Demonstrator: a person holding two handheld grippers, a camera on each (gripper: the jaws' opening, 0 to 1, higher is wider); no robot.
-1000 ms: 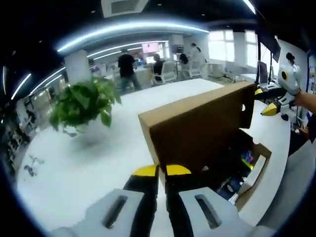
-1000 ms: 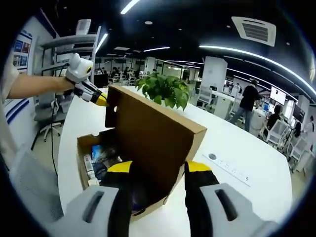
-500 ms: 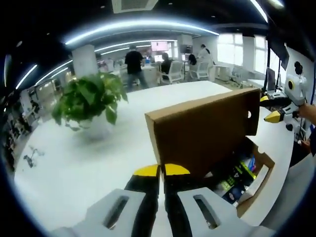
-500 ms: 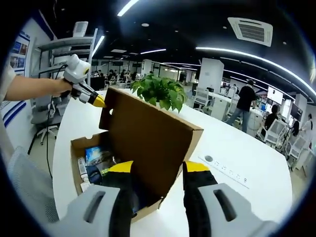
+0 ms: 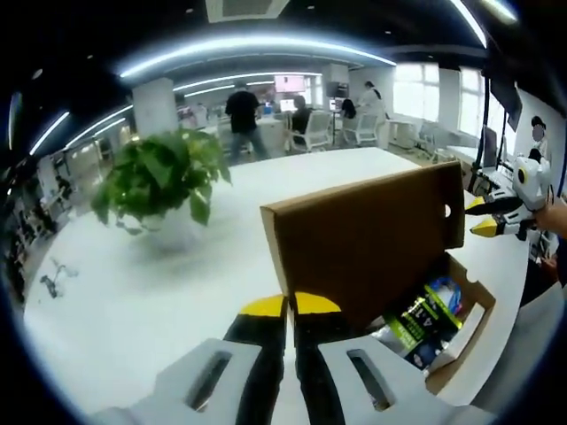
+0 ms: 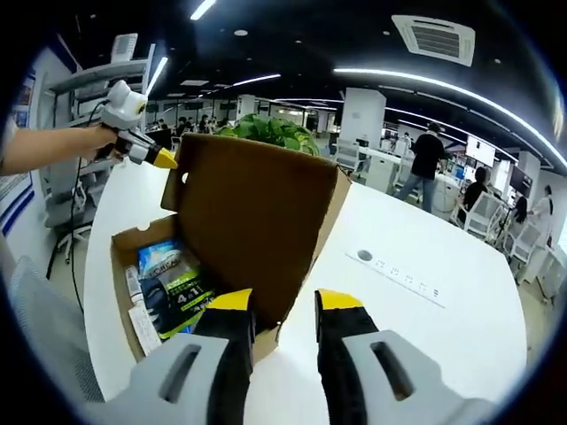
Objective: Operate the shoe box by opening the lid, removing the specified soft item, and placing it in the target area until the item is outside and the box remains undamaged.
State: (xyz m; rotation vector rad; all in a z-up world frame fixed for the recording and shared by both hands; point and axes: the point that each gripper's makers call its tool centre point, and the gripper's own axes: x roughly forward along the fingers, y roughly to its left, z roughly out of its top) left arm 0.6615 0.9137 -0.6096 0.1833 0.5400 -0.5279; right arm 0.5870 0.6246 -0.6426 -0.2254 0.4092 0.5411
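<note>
Now we see the brown corrugated cardboard shoe box [image 6: 151, 292] standing on the smooth white bench [image 6: 425, 328], its stiff flat lid [image 6: 252, 221] raised upright. Our left tool [image 5: 290, 305] is clenched with nothing visible inside, and our right tool [image 6: 285, 301] is released near the lid's edge. Inside lie glossy printed packets [image 6: 173, 283]; they look light, soft and probably slippery, so we would pinch one by its edge.

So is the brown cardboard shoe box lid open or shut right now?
Open. The brown cardboard lid stands raised above the shoe box, and the packets inside show beneath it, none taken out yet.
</note>
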